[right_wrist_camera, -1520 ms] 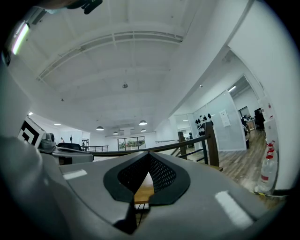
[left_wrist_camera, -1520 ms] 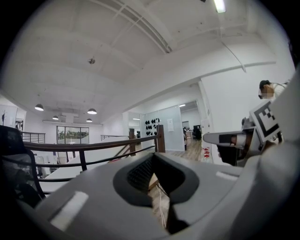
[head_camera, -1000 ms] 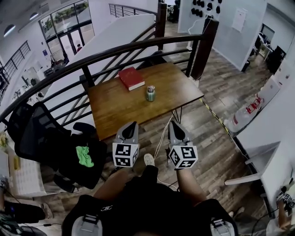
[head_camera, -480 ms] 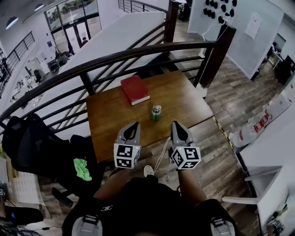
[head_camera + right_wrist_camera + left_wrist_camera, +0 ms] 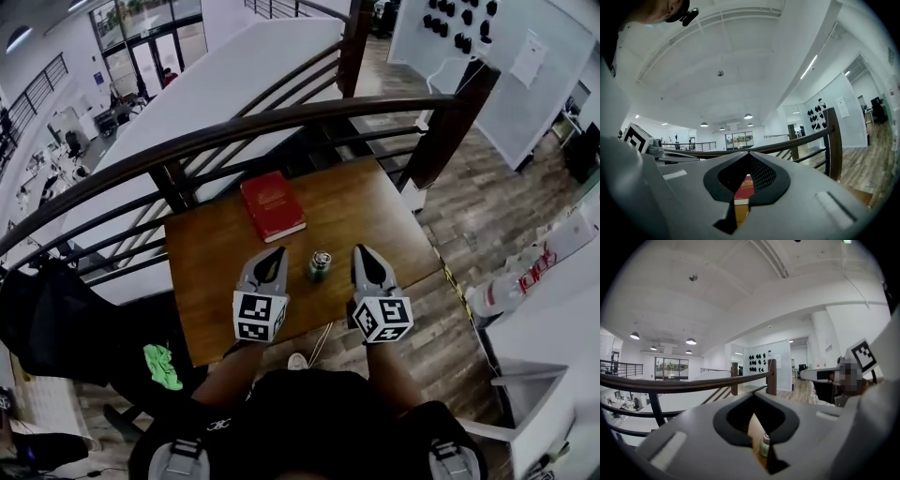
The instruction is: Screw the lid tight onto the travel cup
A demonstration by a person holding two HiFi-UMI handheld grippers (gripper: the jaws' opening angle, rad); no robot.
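Both tools have come forward since a second ago. Then their tips hung over the plank floor [image 5: 441,197], short of the near edge; now they sit over the near part of the brown wooden surface [image 5: 211,272]. The cup was well ahead of them then, and it now stands between the tips.

Left tool [image 5: 274,253]: jaws together, nothing in them. Its own view shows the two halves meeting, with only the notch open.

Right tool [image 5: 362,251]: same, jaws together and empty.

The tools run roughly parallel, side by side, both pointing at the far edge of the surface.

The small green travel cup [image 5: 320,266] stands upright on the surface in the gap between the two tool tips, with its silvery lid [image 5: 321,258] on top. It is near both and touches neither. I can't tell how far the lid is screwed down. In the left gripper view the cup shows through the notch, just ahead and slightly right of the left tool's centre line.

A red hardcover book [image 5: 273,205] lies flat ahead of the left tool, beyond the cup and clear of it. The right gripper view catches it through the notch.

A dark curved railing [image 5: 234,127] runs ahead of both tools, past the far edge of the surface.
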